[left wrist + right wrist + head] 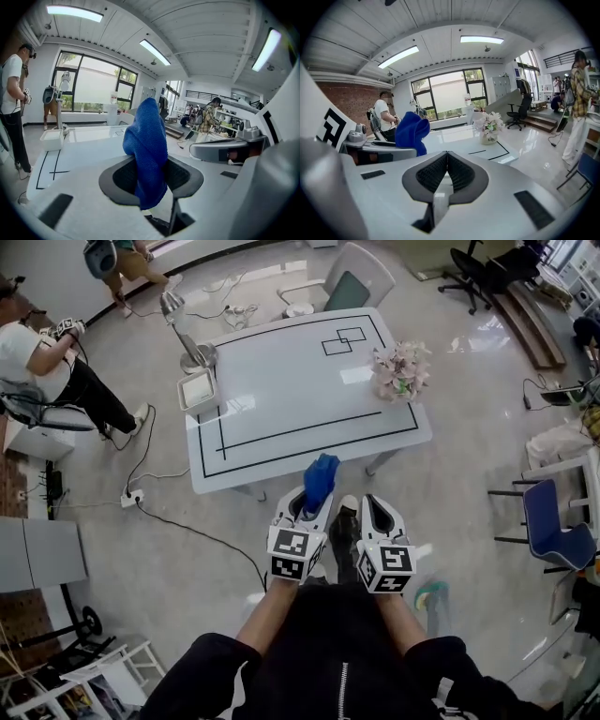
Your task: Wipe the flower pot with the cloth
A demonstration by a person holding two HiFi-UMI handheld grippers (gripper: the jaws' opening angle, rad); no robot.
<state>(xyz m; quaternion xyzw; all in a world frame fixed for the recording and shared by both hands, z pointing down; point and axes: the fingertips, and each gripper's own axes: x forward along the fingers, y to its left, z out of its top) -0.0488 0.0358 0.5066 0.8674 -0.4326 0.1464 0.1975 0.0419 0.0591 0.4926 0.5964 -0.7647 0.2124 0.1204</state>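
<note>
One flower pot (401, 371), full of pale blooms, stands near the right end of the white table (281, 418), well apart from both tools. The blue cloth (320, 480) sticks up, pinched in the left gripper (311, 505), just at the table's near edge. Beside it, the right gripper (377, 512) is clenched on nothing. A desk lamp (183, 329) and a white tray (197, 390) occupy the table's left end, with a seated person (47, 362) farther left.
</note>
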